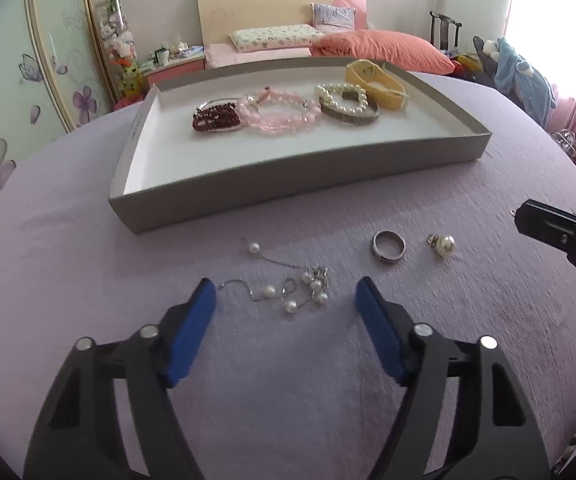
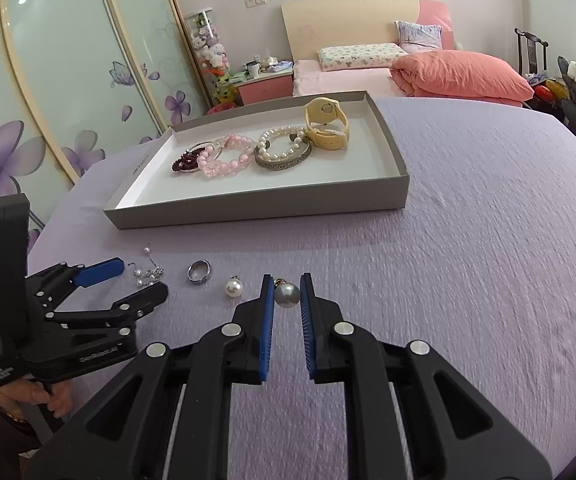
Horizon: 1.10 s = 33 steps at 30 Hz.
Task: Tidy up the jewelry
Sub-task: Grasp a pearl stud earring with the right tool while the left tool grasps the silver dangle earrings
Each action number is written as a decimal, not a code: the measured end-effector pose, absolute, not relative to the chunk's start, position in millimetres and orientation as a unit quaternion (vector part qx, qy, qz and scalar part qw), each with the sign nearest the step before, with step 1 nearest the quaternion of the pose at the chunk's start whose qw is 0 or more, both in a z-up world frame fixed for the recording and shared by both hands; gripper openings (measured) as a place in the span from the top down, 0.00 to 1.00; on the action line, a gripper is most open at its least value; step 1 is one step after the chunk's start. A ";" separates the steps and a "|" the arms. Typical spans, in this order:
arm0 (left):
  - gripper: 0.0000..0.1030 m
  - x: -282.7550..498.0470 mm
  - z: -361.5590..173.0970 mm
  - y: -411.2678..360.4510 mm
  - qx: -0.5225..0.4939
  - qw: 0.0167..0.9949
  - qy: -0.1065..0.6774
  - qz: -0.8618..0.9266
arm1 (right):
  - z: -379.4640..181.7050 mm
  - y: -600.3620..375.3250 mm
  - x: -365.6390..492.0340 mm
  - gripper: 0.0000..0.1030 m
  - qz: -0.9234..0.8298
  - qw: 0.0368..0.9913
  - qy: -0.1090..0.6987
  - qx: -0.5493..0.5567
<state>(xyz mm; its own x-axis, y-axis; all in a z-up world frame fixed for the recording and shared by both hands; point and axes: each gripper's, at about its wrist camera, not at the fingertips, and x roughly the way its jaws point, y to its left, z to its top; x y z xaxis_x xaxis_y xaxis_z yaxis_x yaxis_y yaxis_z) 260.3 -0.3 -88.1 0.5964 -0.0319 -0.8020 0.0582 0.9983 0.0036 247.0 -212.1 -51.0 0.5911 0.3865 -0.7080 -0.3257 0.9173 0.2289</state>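
Note:
A grey pearl pendant sits pinched between the blue pads of my right gripper, just above the lilac cloth. My right gripper also shows at the right edge of the left wrist view. My left gripper is open, its fingertips on either side of a tangled pearl chain without touching it. In the right wrist view the left gripper stands over the pearl chain. A silver ring and a white pearl pendant lie on the cloth to the right of the chain.
A shallow grey tray farther back holds a dark red bracelet, pink bead bracelets, a pearl bracelet on a silver bangle and a yellow watch. A hand holds the left gripper. A bed stands behind.

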 end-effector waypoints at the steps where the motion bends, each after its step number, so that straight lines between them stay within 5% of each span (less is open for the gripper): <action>1: 0.37 261.5 -88.2 -0.7 0.014 0.894 0.448 -0.025 | -50.7 -212.1 247.2 0.87 0.200 0.891 0.405 0.038; 7: 0.71 263.2 -85.2 -6.1 0.018 0.896 0.442 -0.031 | -50.1 -215.9 247.3 0.87 0.205 0.890 0.405 0.048; 9: 0.89 259.6 -85.3 -10.1 0.024 0.897 0.439 -0.038 | -50.0 -215.4 247.9 0.87 0.208 0.888 0.407 0.055; 20: 0.92 246.8 -76.5 19.0 -0.026 0.902 0.430 -0.038 | -31.8 -211.8 242.6 0.87 0.222 0.894 0.384 0.060; 33: 0.94 206.2 -4.7 54.8 -0.063 0.932 0.357 -0.029 | -15.5 -209.4 238.9 0.87 0.228 0.902 0.361 0.061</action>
